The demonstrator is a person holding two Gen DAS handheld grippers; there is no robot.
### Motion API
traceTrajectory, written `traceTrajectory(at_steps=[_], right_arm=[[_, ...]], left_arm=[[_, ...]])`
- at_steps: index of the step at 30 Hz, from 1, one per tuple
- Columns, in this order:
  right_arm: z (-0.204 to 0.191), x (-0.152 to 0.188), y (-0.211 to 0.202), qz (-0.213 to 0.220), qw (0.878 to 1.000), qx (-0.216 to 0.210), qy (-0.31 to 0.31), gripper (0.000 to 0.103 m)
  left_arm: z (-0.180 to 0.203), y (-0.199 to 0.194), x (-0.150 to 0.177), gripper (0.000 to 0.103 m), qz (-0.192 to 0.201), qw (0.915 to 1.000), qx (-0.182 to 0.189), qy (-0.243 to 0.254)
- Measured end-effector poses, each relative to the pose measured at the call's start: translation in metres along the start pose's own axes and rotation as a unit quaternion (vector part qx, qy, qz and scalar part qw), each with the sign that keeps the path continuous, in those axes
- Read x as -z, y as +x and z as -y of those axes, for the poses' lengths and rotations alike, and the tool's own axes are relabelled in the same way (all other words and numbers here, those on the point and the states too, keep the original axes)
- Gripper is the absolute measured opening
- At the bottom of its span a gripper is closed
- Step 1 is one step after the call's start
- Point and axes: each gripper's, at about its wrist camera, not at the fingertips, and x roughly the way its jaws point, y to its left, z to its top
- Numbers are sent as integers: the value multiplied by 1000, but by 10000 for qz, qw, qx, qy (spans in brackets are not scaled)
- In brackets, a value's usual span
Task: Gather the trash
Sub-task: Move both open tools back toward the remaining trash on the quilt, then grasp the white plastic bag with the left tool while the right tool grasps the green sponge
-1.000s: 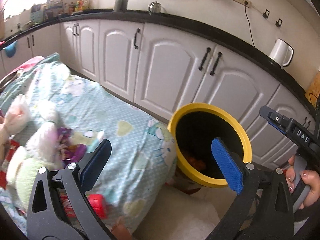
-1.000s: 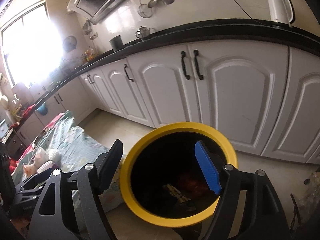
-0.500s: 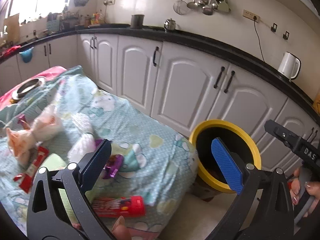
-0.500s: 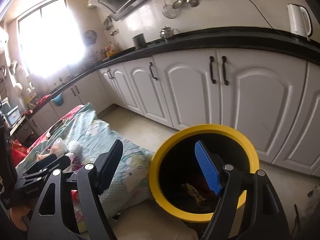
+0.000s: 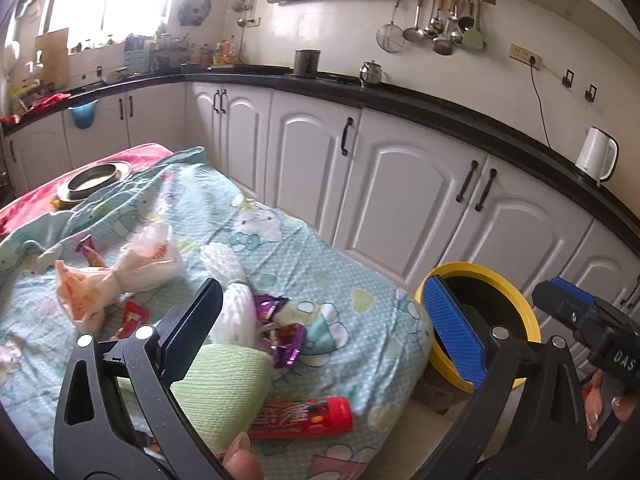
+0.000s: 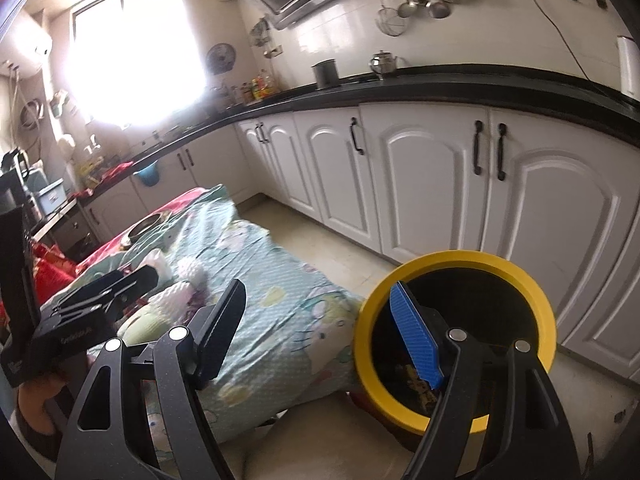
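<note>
Trash lies on a table under a pale green cartoon cloth: a red snack tube at the near edge, a purple wrapper, a knotted white plastic bag and a small red packet. My left gripper hangs open above the purple wrapper, holding nothing. A yellow-rimmed black bin stands on the floor at the table's right end, with some trash inside. My right gripper is open and empty, between the table's corner and the bin.
White cabinets under a black counter run behind the table and bin, with a strip of floor between. A metal bowl sits at the table's far end. A green cloth and a white fluffy item lie among the trash.
Both views have swung left, away from the bin's mouth and toward the table. The bin has slid to the right in both views. Both grippers stay open and empty.
</note>
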Motion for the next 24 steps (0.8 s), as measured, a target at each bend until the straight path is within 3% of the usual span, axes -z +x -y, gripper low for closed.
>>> traceTrajectory(at_steps=[13,24], right_arm=[[-60,8,18,-312,9970,-552,-434,73],[-113,22,47,-886,9875,-1155,-601,73]], left_arm=[[-51,-10,-4,92,171,9982,-420,-403],[-112,-17,-2,92,234,9915,-848,-956]])
